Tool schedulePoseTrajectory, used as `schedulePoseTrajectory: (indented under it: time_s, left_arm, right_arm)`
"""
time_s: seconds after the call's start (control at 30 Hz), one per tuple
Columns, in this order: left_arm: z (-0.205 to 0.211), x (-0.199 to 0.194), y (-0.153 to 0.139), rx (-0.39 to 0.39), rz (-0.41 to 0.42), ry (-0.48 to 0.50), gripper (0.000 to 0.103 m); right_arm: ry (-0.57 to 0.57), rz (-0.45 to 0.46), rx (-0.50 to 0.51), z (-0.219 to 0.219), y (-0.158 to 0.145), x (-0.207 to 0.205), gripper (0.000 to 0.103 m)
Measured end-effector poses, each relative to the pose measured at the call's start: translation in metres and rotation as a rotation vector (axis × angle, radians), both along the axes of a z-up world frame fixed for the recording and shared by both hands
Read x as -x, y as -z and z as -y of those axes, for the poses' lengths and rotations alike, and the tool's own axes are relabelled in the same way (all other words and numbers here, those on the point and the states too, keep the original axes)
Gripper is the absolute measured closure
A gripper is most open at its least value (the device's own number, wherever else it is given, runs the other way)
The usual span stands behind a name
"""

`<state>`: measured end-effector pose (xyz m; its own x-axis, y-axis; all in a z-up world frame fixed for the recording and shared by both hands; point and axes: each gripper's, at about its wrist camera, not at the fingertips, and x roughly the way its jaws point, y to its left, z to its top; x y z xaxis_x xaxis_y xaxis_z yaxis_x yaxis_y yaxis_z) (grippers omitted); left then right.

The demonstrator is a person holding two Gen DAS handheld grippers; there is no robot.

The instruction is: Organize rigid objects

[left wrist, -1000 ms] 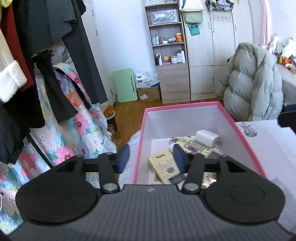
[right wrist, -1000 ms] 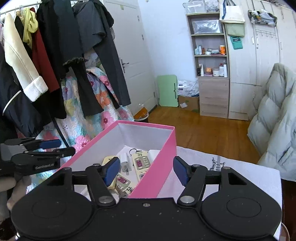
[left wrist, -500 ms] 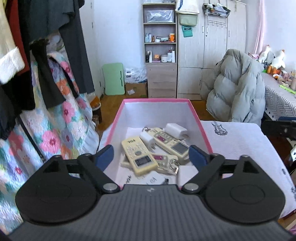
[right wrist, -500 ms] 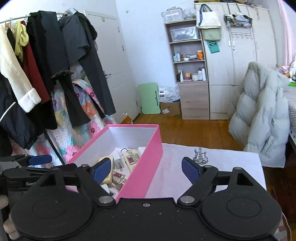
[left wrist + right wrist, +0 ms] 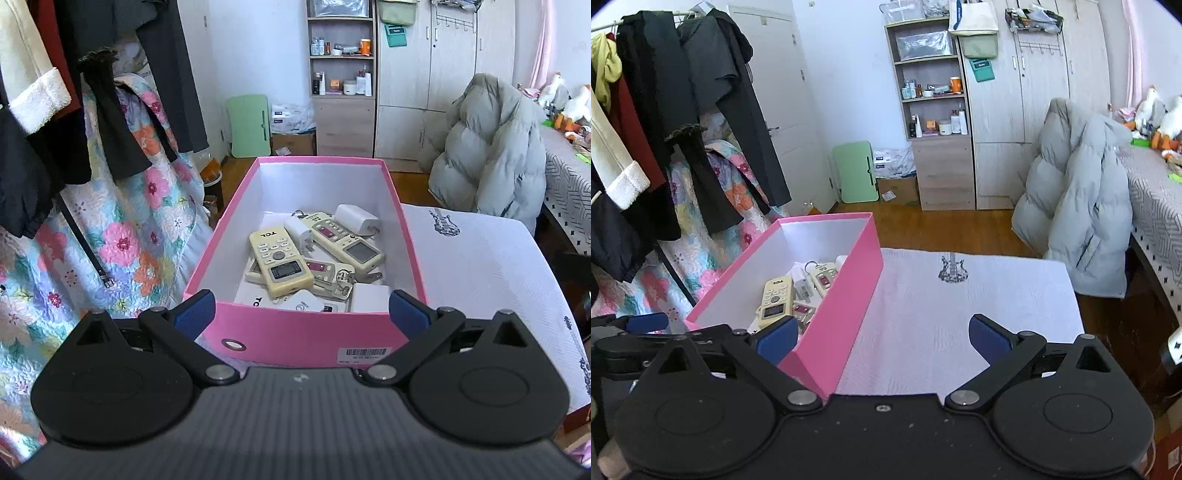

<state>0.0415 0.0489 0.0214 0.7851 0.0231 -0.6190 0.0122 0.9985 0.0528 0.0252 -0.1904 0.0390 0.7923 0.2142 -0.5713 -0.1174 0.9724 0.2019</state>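
Observation:
A pink box (image 5: 306, 336) with a white inside stands on a table covered by a white cloth (image 5: 480, 266). In it lie several cream remote controls (image 5: 280, 264), white chargers (image 5: 356, 219) and keys. My left gripper (image 5: 301, 314) is open and empty, just in front of the box's near wall. In the right wrist view the box (image 5: 846, 295) is at the left and the remotes (image 5: 775, 301) show inside. My right gripper (image 5: 882, 338) is open and empty, above the cloth (image 5: 960, 306) beside the box's right wall.
A clothes rack with dark garments and a floral quilt (image 5: 110, 221) stands left of the table. A grey puffer jacket (image 5: 1082, 221) hangs over a chair at the right. Shelves and wardrobes (image 5: 945, 129) line the far wall across a wooden floor.
Both grippers have opened wider and drawn back from the box. The left one was over the box's inside and now sits before its near wall.

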Motion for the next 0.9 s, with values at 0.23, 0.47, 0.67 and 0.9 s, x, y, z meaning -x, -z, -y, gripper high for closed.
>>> schedulePoseTrajectory:
  time_s: [0.23, 0.47, 0.67, 0.9]
  left_arm:
    - [0.005, 0.008, 0.002, -0.005, -0.01, 0.01, 0.001]
    - [0.009, 0.013, 0.002, -0.013, -0.016, 0.014, 0.001]
    - [0.01, 0.014, 0.003, -0.018, -0.023, 0.014, 0.001]
    - [0.013, 0.018, 0.002, -0.026, -0.036, 0.018, 0.001]
  right_arm:
    - [0.024, -0.018, 0.012, -0.001, 0.003, 0.01, 0.003]
    - [0.061, -0.009, 0.045, 0.002, 0.004, 0.016, 0.0]
    - [0.118, -0.012, 0.019, 0.01, 0.004, 0.02, 0.0]
    - [0.146, 0.0, 0.048, 0.011, 0.003, 0.024, 0.0]
